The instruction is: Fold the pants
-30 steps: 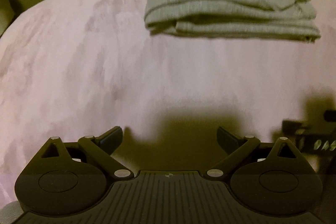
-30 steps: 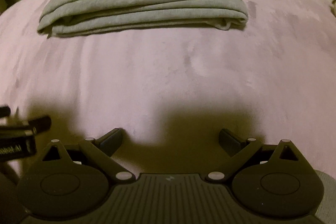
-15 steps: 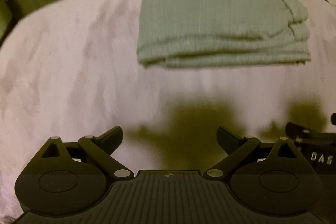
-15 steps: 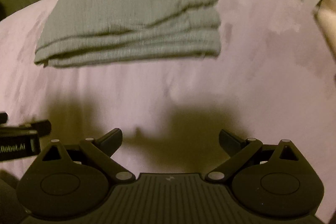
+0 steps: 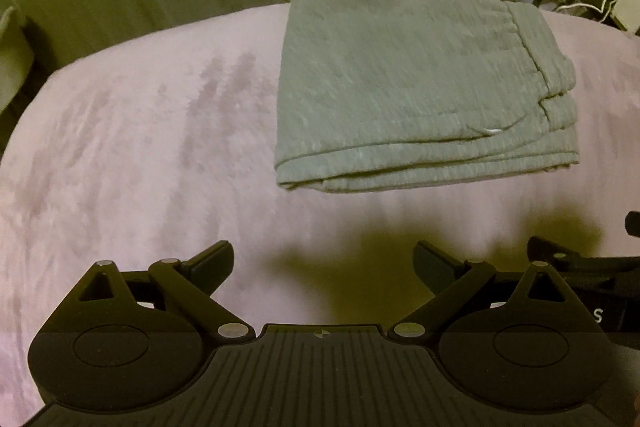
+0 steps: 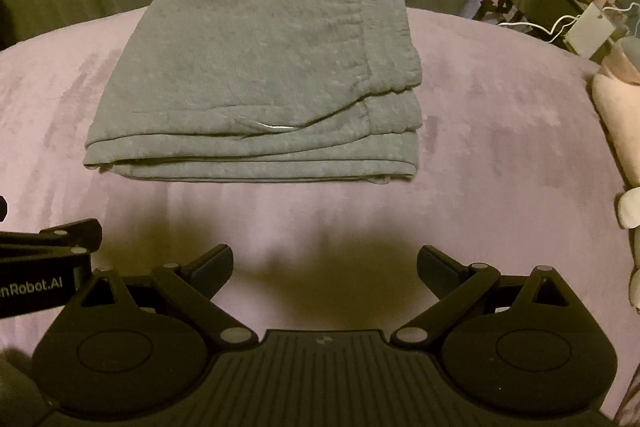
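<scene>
We hold our left gripper (image 5: pixel 322 261) and right gripper (image 6: pixel 325 263) wide apart and empty; the pants (image 6: pixel 260 83) lie folded ahead of both on the bed (image 6: pixel 500 155), so we think the job is done.

Folded pants (image 6: pixel 256 83) on bed (image 6: pixel 480 155), ahead of tongs.

Both units matte black plastic: left gripper (image 5: pixel 323 263) and right gripper (image 6: pixel 325 263) each have two round hub discs with oval insets, triangular cut-out brackets, angled link arms with silver rivets, and a ribbed centre deck with a small mark. White lettering "Robot.AI" on the left unit's side, seen from the right wrist camera
</scene>
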`<action>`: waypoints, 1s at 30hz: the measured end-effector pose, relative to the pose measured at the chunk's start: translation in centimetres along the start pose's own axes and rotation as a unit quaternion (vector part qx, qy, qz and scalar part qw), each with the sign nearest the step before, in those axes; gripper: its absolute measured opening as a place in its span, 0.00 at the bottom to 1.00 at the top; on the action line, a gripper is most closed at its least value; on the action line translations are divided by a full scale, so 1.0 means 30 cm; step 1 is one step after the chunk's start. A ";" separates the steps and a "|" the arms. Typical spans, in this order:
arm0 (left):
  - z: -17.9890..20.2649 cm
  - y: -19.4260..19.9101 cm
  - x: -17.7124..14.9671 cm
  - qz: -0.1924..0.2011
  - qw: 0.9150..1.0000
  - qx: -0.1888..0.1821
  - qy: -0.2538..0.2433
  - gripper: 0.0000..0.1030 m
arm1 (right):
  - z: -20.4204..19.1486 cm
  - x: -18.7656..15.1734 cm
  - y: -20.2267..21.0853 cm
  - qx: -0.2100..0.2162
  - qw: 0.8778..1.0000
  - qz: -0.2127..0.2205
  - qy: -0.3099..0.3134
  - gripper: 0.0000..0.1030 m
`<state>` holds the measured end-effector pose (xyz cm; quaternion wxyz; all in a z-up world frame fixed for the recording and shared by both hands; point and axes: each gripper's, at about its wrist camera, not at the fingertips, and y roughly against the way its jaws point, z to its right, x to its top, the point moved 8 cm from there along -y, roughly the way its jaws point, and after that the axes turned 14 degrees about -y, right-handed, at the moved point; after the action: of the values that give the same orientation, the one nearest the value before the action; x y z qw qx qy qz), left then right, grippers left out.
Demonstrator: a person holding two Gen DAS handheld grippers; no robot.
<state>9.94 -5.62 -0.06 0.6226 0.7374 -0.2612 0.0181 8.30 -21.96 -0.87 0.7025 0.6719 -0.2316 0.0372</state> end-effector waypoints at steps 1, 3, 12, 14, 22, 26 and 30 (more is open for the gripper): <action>-0.002 -0.001 0.000 0.000 1.000 0.000 -0.001 0.97 | -0.003 0.000 -0.001 0.000 1.000 0.000 0.001 0.96; -0.002 -0.003 -0.002 -0.001 1.000 0.001 -0.004 0.97 | -0.005 -0.001 -0.003 -0.001 1.000 0.000 0.004 0.96; -0.003 -0.012 -0.006 -0.005 1.000 0.000 -0.006 0.97 | -0.010 -0.007 -0.012 -0.003 1.000 -0.006 0.006 0.96; -0.002 -0.014 -0.007 -0.005 1.000 0.001 -0.008 0.97 | -0.010 -0.007 -0.013 -0.003 1.000 -0.007 0.007 0.96; 0.004 -0.016 -0.010 -0.007 1.000 0.001 -0.009 0.97 | -0.008 -0.013 -0.022 -0.002 1.000 -0.014 0.006 0.96; 0.004 -0.020 -0.011 -0.008 1.000 0.000 -0.010 0.97 | -0.009 -0.012 -0.021 -0.002 1.000 -0.013 0.006 0.96; 0.007 -0.021 -0.012 -0.008 1.000 0.000 -0.010 0.97 | -0.008 -0.010 -0.021 -0.001 1.000 -0.013 0.006 0.96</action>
<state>9.82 -5.62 -0.80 0.6199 0.7398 -0.2616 0.0059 8.32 -21.70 -1.57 0.7052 0.6736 -0.2189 0.0317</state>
